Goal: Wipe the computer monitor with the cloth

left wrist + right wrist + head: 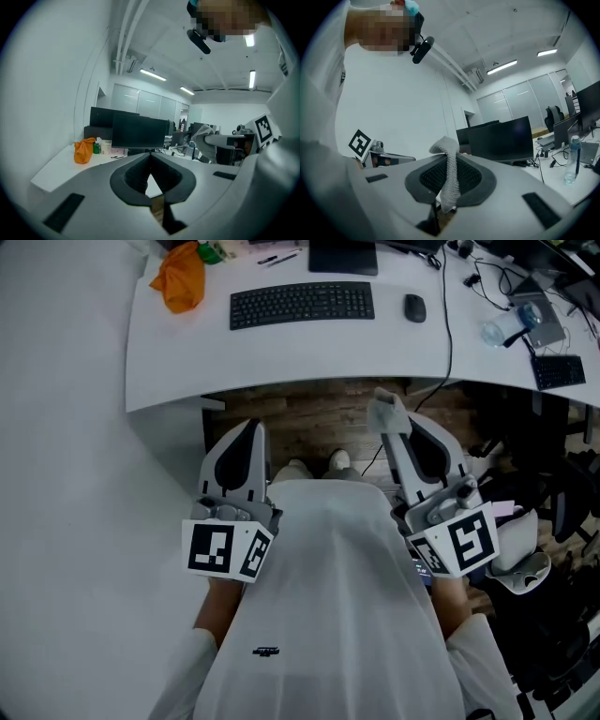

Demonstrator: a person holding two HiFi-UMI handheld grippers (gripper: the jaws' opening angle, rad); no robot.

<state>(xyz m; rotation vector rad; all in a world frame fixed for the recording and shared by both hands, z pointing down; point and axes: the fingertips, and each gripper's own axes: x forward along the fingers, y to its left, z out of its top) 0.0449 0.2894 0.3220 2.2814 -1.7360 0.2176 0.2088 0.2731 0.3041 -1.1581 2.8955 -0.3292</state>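
The dark monitor (139,132) stands on the white desk (169,371); the head view shows only its base (343,256). My right gripper (394,427) is shut on a grey knitted cloth (387,412), which sticks up from the jaw tips and hangs down between them (449,173). The monitor (501,139) is well beyond that gripper. My left gripper (251,432) is shut with nothing in it, its jaws meeting in a thin line (150,161). Both grippers are held low in front of the person's body, short of the desk edge. The left gripper view shows the cloth (202,136) off to its right.
A black keyboard (302,304) and mouse (414,307) lie in front of the monitor. An orange bundle (181,277) sits at the desk's back left. A water bottle (506,329), cables and a second keyboard (560,372) are at the right. More monitors stand behind.
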